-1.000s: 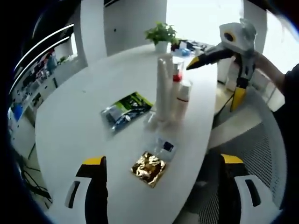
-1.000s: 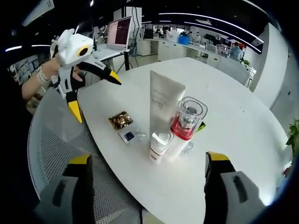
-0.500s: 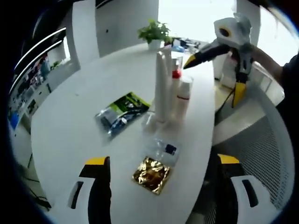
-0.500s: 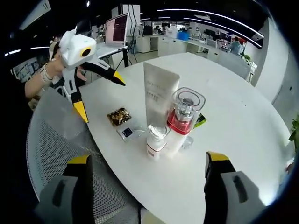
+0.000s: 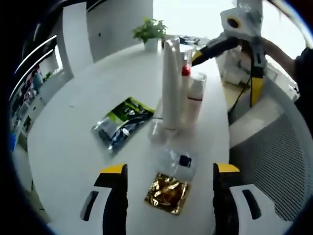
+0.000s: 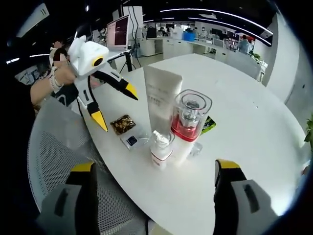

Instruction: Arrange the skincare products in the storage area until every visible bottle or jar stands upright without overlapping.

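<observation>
Three upright containers cluster; red-collared bottle (image 6: 190, 122) seemingly holds clear liquid

The round table (image 5: 73, 122) is plain white. A tall tube (image 6: 159, 98) standing on it is white with small dark print, and the little bottle (image 6: 159, 151) beside it is white with a red band. The jar-like bottle (image 6: 188, 117) has a clear cap over a red collar. A flat foil sachet (image 5: 167, 193) is crinkled gold, another packet (image 5: 122, 122) is green, black and silver, and a clear sachet (image 5: 178, 160) carries a dark blue square. Both grippers, the left gripper (image 5: 168, 205) and the right gripper (image 6: 151, 200), have black jaws tipped in yellow. The potted plant (image 5: 149, 32) is green in a white pot.
</observation>
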Tool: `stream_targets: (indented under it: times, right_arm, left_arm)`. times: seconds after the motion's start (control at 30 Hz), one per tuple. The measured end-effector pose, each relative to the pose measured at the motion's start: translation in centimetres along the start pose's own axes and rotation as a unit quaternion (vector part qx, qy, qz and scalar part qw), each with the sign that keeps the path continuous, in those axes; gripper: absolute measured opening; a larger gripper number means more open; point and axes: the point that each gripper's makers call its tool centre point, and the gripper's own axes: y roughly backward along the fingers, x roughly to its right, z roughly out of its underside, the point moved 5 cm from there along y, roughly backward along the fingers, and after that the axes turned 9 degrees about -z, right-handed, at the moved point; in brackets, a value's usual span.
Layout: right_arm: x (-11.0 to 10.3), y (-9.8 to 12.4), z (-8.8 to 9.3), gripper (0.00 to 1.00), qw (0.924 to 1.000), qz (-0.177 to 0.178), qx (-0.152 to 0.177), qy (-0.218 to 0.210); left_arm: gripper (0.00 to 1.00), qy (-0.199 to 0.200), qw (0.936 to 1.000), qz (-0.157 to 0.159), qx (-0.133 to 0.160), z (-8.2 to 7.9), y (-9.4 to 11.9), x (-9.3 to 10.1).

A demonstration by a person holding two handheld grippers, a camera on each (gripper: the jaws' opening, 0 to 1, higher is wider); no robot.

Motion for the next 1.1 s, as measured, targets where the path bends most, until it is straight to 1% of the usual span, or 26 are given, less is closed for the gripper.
stream_targets:
  times: [0.1,0.13,0.17,0.2,0.37,0.5,0.53,0.57,0.63,0.7,0.8,0.9,1.0,1.1]
  right_arm:
    - [0.2,0.1,0.1,1.00,1.0000,0.001,0.005,-0.005]
    - [0.2,0.2,0.1,1.00,1.0000,0.002,0.005,-0.005]
    - [0.3,0.2,0.1,1.00,1.0000,0.003,0.002,-0.005]
    - [0.3,0.2,0.2,1.00,1.0000,0.003,0.001,-0.005]
    - [0.4,0.1,0.2,1.00,0.9999,0.003,0.002,-0.010]
    - [0.5,0.0,0.4,1.00,0.9999,0.002,0.001,-0.015]
    - [0.5,0.0,0.4,1.00,0.9999,0.002,0.001,-0.016]
    - [0.6,-0.1,0.5,1.00,0.9999,0.002,0.001,-0.016]
    - [0.6,-0.1,0.5,1.00,0.9998,0.001,0.000,-0.018]
    - [0.6,-0.1,0.6,1.00,0.9998,0.001,0.000,-0.021]
    - [0.5,-0.2,0.8,1.00,0.9997,0.001,-0.002,-0.023]
    - [0.5,-0.2,1.0,1.00,0.9996,-0.001,-0.002,-0.027]
    - [0.6,-0.2,1.3,1.00,0.9996,0.000,-0.006,-0.029]
    - [0.6,-0.1,1.4,1.00,0.9994,0.001,-0.004,-0.034]
  left_arm:
    - [0.51,-0.003,0.9999,0.009,0.008,-0.4,-0.9,-0.2]
    - [0.46,0.000,0.9999,0.013,0.006,-0.5,-1.4,-0.4]
    - [0.44,-0.003,0.9999,0.016,0.004,-0.6,-1.7,-0.4]
    - [0.44,-0.016,0.9998,0.014,0.006,-0.7,-2.2,-0.5]
    - [0.40,-0.020,0.9996,0.016,0.011,-1.3,-3.8,-1.0]
    - [0.32,-0.031,0.9992,0.011,0.021,-1.8,-4.6,-1.1]
    - [0.32,-0.030,0.9993,0.017,0.018,-1.9,-4.9,-1.1]
    - [0.34,-0.029,0.9992,0.022,0.015,-1.8,-5.2,-1.1]
    - [0.38,-0.033,0.9990,0.024,0.014,-1.8,-5.7,-1.0]
    - [0.38,-0.044,0.9987,0.023,0.011,-1.7,-6.4,-0.9]
    - [0.37,-0.044,0.9986,0.029,0.008,-1.7,-7.0,-0.9]
    - [0.34,-0.046,0.9984,0.032,0.010,-1.8,-7.5,-1.0]
    - [0.34,-0.048,0.9982,0.035,0.007,-1.8,-8.1,-1.1]
    - [0.32,-0.055,0.9978,0.037,0.010,-1.9,-8.3,-1.1]
